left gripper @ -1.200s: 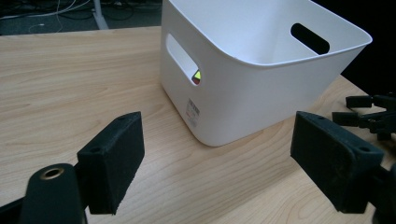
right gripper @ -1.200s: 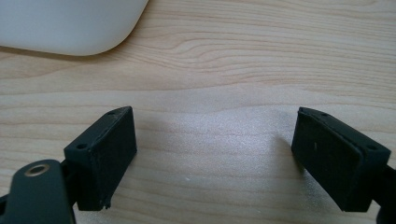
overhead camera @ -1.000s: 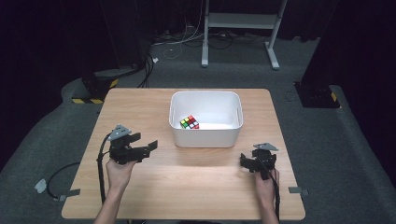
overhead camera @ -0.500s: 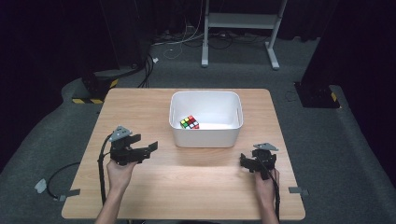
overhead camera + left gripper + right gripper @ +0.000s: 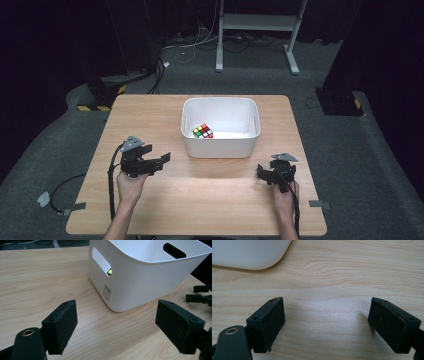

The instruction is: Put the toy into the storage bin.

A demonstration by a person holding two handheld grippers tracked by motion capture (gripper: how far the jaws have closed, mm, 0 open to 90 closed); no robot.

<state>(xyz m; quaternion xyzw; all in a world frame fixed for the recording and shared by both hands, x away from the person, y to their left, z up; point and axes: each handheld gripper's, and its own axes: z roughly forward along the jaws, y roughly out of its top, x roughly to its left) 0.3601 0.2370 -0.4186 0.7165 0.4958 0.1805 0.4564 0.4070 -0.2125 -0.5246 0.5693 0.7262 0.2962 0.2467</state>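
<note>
A white plastic bin (image 5: 220,147) stands in the middle of the wooden table (image 5: 150,117), and a colourful puzzle cube (image 5: 202,131) lies inside it at its left. My left gripper (image 5: 159,156) rests on the table left of the bin, open and empty, pointing at it. In the left gripper view the jaws (image 5: 117,322) stand wide apart before the bin's corner (image 5: 140,282), and a green bit of the cube (image 5: 109,271) shows through the handle slot. My right gripper (image 5: 261,173) sits right of the bin near the front, open with bare wood between its jaws (image 5: 328,320).
The bin's rounded corner (image 5: 249,252) shows in the right gripper view. The other gripper (image 5: 200,295) shows at the right edge of the left gripper view. Behind the table stand a white metal frame (image 5: 255,30) and floor cables (image 5: 160,70).
</note>
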